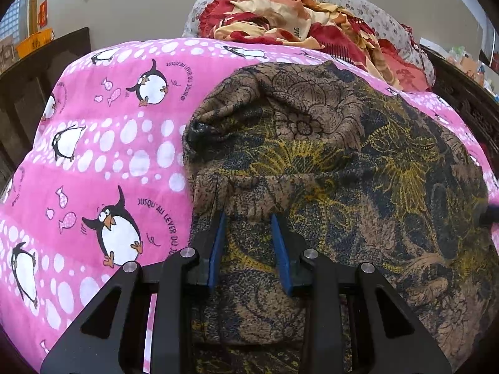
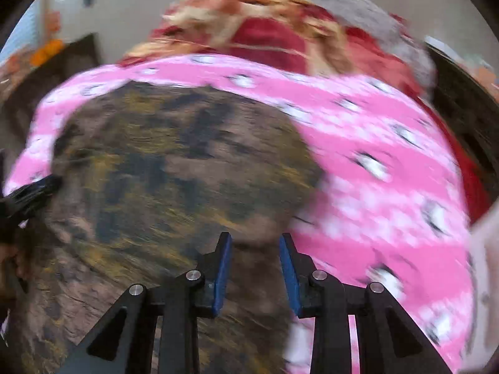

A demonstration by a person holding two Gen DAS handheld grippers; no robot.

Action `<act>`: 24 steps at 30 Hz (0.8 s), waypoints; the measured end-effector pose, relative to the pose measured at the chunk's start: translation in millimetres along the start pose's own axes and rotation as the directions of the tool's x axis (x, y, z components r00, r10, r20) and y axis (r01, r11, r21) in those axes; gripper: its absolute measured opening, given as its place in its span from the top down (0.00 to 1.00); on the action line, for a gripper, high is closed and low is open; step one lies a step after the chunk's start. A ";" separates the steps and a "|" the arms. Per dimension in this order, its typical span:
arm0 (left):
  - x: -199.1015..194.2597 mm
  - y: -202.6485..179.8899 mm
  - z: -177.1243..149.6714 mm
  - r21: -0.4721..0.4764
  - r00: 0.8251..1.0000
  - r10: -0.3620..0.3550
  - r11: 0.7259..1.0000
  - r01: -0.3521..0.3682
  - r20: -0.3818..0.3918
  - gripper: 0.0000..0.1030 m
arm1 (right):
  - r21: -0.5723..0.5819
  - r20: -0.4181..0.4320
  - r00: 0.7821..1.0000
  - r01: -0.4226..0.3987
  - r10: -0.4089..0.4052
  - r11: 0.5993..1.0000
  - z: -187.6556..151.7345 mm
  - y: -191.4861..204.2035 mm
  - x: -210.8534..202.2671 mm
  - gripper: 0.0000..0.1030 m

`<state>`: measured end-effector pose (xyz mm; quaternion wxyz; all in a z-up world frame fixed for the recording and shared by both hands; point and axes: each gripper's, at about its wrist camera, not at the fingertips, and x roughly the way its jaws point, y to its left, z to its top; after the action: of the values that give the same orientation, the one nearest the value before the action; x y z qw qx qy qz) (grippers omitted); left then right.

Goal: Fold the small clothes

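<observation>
A pink penguin-print quilt (image 1: 103, 155) covers the bed, with a red floral blanket (image 1: 299, 28) heaped behind against a beige wall (image 1: 140, 9). The brown patterned garment (image 1: 327, 162) lies on the quilt. The left gripper (image 1: 248, 221) pinches its gathered hem with narrow jaws; the right gripper (image 2: 255, 240), blurred, grips its edge with jaws equally narrow.

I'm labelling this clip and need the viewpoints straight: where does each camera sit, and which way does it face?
Left wrist: on the left gripper, looking down-forward over the brown patterned garment on the pink penguin quilt; its own blue-padded fingers show.
Right wrist: on the right gripper, blurred, facing the same garment; its own fingers show.
Shared: garment, quilt, red floral bedding behind; each view catches the other gripper at its edge.
</observation>
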<state>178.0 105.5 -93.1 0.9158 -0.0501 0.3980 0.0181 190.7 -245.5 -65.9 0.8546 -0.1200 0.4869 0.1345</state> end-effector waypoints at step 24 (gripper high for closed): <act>4.3 -1.5 0.4 0.016 1.000 0.013 1.000 -0.013 -0.008 0.70 | 0.392 0.037 0.999 -0.012 -0.003 0.920 -34.6 -75.6 -1.7 1.00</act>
<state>181.3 104.0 -95.9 0.9144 -0.0404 0.4022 0.0208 188.3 -328.1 -76.0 0.8699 0.0569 0.4885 0.0385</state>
